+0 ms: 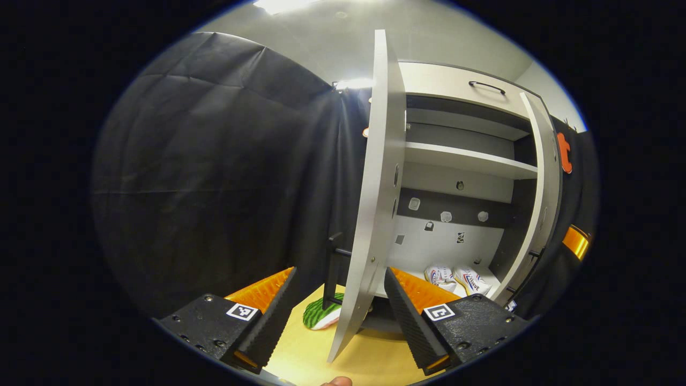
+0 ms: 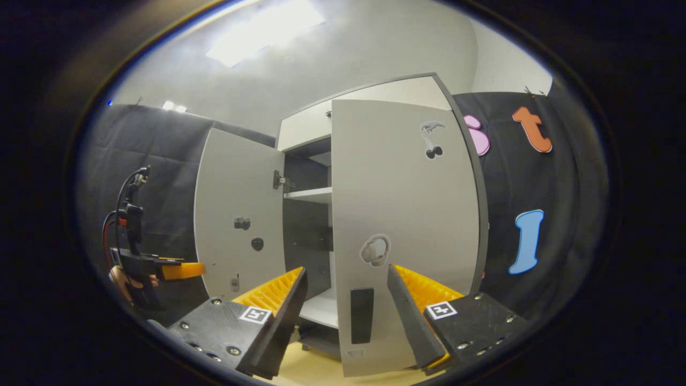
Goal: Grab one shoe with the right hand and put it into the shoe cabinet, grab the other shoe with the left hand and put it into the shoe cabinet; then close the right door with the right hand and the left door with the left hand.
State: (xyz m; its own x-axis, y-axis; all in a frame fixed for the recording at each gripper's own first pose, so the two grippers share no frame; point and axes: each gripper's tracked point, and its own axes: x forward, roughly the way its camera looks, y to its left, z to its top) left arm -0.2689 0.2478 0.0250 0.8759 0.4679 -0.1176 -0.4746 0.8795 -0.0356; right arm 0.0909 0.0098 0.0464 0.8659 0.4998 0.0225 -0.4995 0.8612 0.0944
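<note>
Two white shoes (image 1: 442, 276) (image 1: 471, 280) lie side by side on the bottom shelf of the grey shoe cabinet (image 1: 461, 161). In the left gripper view, my left gripper (image 1: 340, 273) is open, and the edge of the open left door (image 1: 375, 203) stands between its fingers without touching them. The right door (image 1: 541, 203) hangs partly shut on the far side. In the right gripper view, my right gripper (image 2: 345, 305) is open in front of the right door (image 2: 402, 214), whose black handle (image 2: 362, 315) sits between the fingers. The left gripper (image 2: 182, 271) is held by a hand beside the left door (image 2: 241, 214).
A green watermelon-patterned thing (image 1: 321, 313) lies on the yellowish floor (image 1: 370, 359) behind the left door's lower edge. Black cloth walls (image 1: 214, 187) enclose the cabinet on both sides. A drawer with a black handle (image 1: 486, 86) tops the cabinet.
</note>
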